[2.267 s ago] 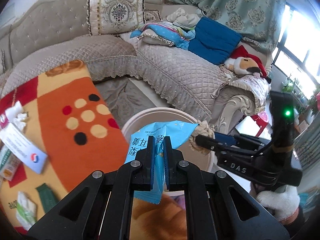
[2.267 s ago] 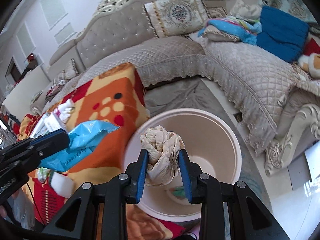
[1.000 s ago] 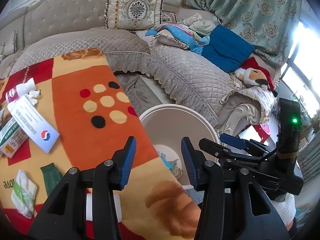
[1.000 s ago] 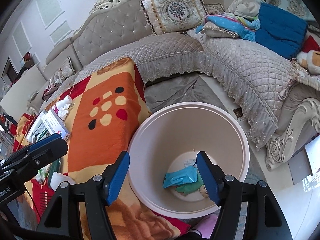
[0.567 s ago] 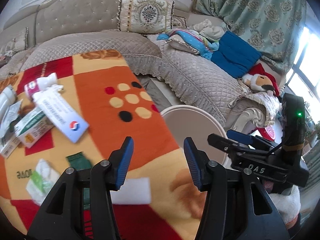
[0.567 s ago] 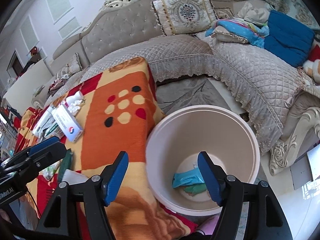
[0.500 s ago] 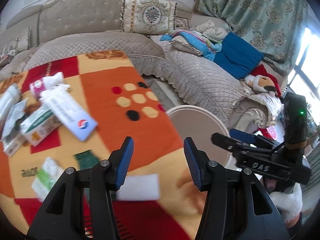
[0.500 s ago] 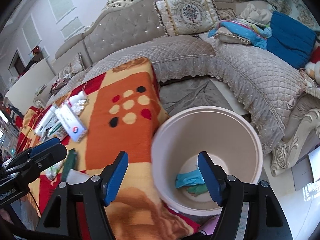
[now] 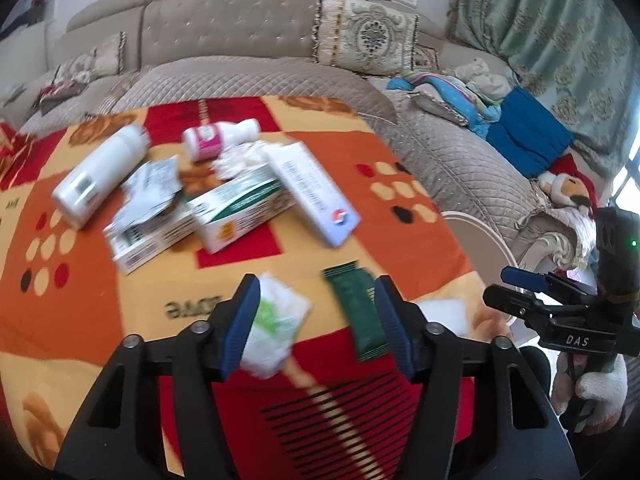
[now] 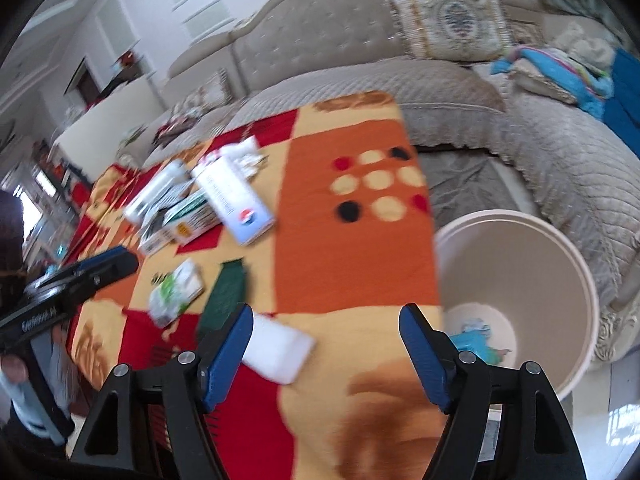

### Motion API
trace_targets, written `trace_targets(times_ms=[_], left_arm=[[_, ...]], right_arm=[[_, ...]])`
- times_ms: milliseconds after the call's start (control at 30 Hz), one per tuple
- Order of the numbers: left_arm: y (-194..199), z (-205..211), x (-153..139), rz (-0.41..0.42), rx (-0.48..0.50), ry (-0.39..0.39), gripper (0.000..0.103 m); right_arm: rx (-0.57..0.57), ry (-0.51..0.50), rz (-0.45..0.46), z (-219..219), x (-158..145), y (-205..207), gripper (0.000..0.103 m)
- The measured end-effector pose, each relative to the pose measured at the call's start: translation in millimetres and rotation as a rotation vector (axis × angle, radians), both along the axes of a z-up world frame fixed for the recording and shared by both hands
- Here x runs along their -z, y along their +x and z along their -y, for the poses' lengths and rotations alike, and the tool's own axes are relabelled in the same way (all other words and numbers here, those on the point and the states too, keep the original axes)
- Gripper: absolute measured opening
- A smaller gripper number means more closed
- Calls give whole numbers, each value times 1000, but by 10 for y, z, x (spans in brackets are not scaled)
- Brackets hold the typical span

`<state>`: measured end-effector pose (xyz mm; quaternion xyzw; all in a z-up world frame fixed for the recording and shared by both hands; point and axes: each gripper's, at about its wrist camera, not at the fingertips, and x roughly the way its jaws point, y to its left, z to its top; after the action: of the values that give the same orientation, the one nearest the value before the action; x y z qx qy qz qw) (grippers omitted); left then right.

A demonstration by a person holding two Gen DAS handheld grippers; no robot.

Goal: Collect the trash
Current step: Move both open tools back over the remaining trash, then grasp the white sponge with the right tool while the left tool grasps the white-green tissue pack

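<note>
**Both grippers empty, over the table litter**

Left gripper: jaws spreading apart, nothing gripped. Through the gap the left wrist view shows a crumpled white-and-green wrapper next to the left finger and a dark green sachet next to the right finger, both lying on the orange-red patterned cloth; pads not pressing on either.

Right gripper: jaws also widening, nothing between them but cloth. A white flat pad lies just beside its left finger.

Trash still on the cloth, farther back: white bottle, small pink-labelled bottle, crumpled tissue, two green-and-white cartons, long white box, foil wrapper. All clustered, several touching or overlapping.

Bin: pale round bucket on the floor at the cloth's right edge, next to the beige quilted sofa. A blue wrapper lies at its bottom, partly hidden by the right gripper's finger.

Frames are motion-blurred; labels unreadable.
</note>
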<state>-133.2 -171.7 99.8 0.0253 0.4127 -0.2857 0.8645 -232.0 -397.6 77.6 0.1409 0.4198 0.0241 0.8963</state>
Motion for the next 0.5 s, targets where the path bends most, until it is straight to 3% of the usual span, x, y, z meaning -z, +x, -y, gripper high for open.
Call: trace_targets(times_ms=[200, 267, 500], left_arm=[[81, -183, 201, -55, -1, 11, 62], [98, -177, 296, -57, 4, 23, 66], [198, -87, 604, -50, 11, 100, 67]], right_arm=[[-67, -4, -48, -287, 148, 108, 74], [-77, -6, -62, -342, 200, 130, 75], [-87, -30, -112, -399, 365, 148, 80]])
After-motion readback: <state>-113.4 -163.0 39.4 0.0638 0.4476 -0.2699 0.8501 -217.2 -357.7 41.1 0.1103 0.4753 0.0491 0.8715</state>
